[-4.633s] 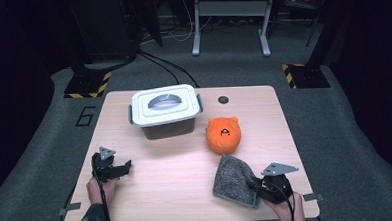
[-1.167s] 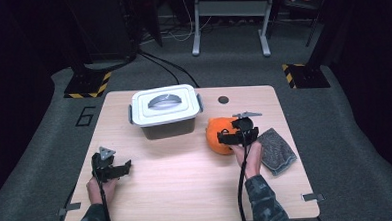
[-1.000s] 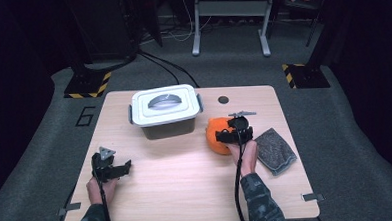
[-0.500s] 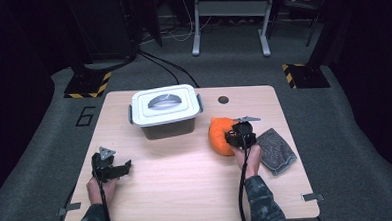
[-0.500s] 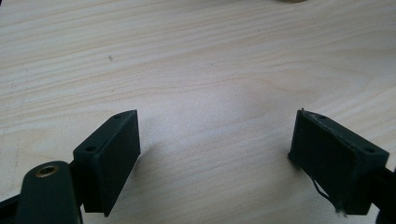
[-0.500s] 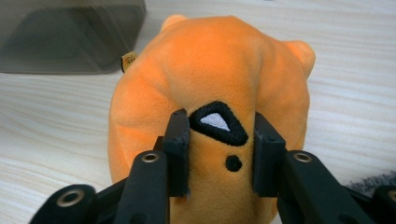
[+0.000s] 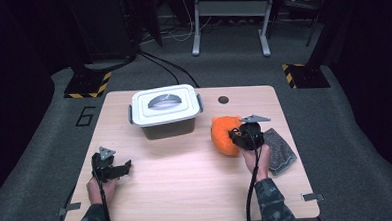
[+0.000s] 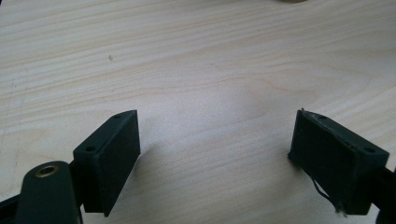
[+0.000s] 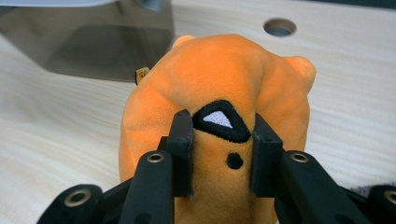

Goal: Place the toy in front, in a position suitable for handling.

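I use the lidded white box [image 7: 165,110] at the far middle of the table [image 7: 187,191] as my mark for everything here. My right gripper [image 7: 238,136] sits to the right of the box and a little nearer to me, and its jaws are clamped on the orange plush toy [image 7: 222,135]. In the right gripper view my right gripper [image 9: 223,154] squeezes a fold of the orange plush toy [image 9: 219,79] between its two black pads, with a black-edged white triangle and a small black dot stitched on the fabric just between them. The toy is just right of the box's near right corner, close to it but not touching as far as I can tell; whether it rests on the wood or is lifted I cannot tell. The box's dark smoky wall [image 9: 88,42] stands behind the toy on the left in that view, and a round hole in the tabletop [image 9: 279,26] lies beyond it to the right.

A grey cloth [image 7: 279,149] lies crumpled farther right of the box than the toy, beside my right hand [image 7: 256,158].

My left gripper [image 7: 117,169] rests well in front of the box, towards its left end, near my edge of the table. Its jaws stand wide apart with nothing between them; in the left gripper view my left gripper [image 8: 215,154] frames only bare pale wood.
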Action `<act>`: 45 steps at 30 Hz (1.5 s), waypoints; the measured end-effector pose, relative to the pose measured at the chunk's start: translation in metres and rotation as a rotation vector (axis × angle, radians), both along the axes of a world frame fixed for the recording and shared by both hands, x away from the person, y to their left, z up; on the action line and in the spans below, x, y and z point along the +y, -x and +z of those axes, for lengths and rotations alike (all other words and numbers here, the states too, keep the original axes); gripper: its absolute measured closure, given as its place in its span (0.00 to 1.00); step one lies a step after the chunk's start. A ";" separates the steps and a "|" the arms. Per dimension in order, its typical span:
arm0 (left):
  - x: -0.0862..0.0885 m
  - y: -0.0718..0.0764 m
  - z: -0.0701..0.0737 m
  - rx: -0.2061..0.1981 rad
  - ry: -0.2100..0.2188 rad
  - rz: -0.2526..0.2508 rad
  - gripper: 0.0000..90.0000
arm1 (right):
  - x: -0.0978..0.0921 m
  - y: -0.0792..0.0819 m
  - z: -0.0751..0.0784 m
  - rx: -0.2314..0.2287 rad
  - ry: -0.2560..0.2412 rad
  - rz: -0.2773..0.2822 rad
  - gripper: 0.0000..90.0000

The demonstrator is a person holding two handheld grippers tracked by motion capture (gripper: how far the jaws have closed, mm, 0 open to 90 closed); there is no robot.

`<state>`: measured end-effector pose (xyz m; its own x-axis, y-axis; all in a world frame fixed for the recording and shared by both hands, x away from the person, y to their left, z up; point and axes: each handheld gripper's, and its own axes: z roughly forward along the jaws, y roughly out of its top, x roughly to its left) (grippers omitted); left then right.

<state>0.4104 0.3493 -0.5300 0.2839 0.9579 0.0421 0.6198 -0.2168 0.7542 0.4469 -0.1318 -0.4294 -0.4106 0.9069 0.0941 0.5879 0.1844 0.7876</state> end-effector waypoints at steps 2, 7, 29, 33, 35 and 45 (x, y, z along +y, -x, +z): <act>0.000 0.000 0.000 0.000 0.000 0.000 0.17 | 0.000 0.002 0.002 -0.014 0.004 0.014 0.74; 0.000 0.000 0.000 -0.001 -0.001 0.000 0.17 | 0.004 0.015 0.013 -0.021 0.016 0.080 0.74; 0.000 0.000 0.000 -0.001 -0.002 0.000 0.17 | 0.023 0.050 0.000 -0.020 0.085 0.296 0.72; 0.000 0.000 0.000 -0.001 -0.002 0.000 0.17 | 0.026 0.050 -0.012 -0.006 0.113 0.328 0.72; 0.000 0.000 0.000 -0.001 -0.001 0.000 0.17 | 0.027 0.049 -0.020 0.000 0.134 0.328 0.71; 0.000 0.000 0.000 -0.001 -0.001 0.000 0.17 | 0.017 0.047 -0.016 -0.020 0.088 0.323 0.33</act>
<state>0.4103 0.3492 -0.5300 0.2836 0.9580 0.0438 0.6188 -0.2177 0.7547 0.3994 -0.1150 -0.4459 -0.6790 0.7340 0.0100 0.4725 0.4266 0.7712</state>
